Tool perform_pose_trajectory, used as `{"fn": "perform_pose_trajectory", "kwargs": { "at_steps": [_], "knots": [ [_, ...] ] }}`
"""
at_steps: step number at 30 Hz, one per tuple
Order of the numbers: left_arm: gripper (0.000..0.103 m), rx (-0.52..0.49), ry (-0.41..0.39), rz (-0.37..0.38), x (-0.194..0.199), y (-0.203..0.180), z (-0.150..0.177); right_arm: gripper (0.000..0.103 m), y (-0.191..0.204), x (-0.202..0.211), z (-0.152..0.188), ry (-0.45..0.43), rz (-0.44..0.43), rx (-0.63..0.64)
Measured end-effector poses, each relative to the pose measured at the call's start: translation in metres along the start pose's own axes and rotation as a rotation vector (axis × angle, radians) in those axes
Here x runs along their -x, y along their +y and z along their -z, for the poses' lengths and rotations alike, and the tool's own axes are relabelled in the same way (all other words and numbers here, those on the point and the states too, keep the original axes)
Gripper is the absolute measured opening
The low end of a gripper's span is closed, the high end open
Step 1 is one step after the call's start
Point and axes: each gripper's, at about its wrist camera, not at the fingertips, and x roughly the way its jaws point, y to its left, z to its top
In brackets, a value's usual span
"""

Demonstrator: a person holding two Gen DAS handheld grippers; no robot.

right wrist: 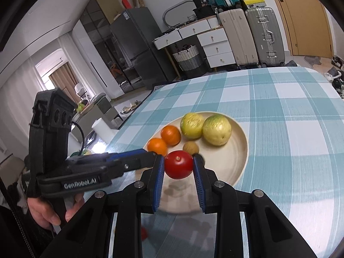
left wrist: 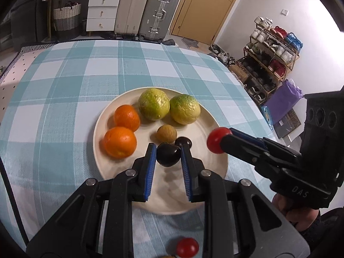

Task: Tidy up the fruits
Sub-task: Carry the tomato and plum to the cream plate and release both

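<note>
Beyond the checked tablecloth we see two suitcases, white drawers, a shoe rack and a fridge.

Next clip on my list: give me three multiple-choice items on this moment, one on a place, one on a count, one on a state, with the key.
1. Where do the two oranges lie?
A. on the plate's left side
B. on the cloth
C. in a basket

2. How many yellow-green fruits are on the plate?
A. one
B. two
C. four

3. What does the right hand-held gripper hold?
A. nothing
B. an orange
C. a red tomato

Key: 1 A, both sit inside the rim on the left in the left wrist view; 2 B, a pair at the far side; 3 C, the red tomato is pinched between its blue pads above the plate.
</note>
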Motion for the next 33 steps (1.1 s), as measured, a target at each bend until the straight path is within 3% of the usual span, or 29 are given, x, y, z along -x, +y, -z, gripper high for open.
{"fn": "perform_pose_trajectory", "kwargs": {
  "at_steps": [17, 19, 20, 25, 32, 33],
  "knots": [
    [0.021, 0.002, 0.026, -0.005, -0.033, 0.003, -0.011, 0.028, -0.019, -0.044, -0.018, 0.036, 0.079, 0.014],
    [0.021, -0.003, 0.021, 0.002, -0.031, 0.002, -0.011, 0.031, -0.017, -0.046, -0.018, 0.04, 0.083, 0.025],
    [0.021, -0.007, 0.014, 0.002, -0.029, 0.002, -0.012, 0.038, -0.016, -0.046, -0.019, 0.037, 0.084, 0.028],
    [0.042, -0.013, -0.012, -0.004, -0.016, 0.0, -0.009, 0.048, -0.013, -0.035, -0.02, -0.011, 0.081, 0.039],
    [0.048, -0.007, -0.041, -0.038, 0.003, -0.001, -0.001, 0.05, -0.014, -0.018, -0.015, -0.037, 0.09, 0.03],
    [0.053, -0.008, -0.043, -0.038, 0.005, -0.002, 0.0, 0.05, -0.014, -0.016, -0.014, -0.041, 0.096, 0.026]
  ]
}}
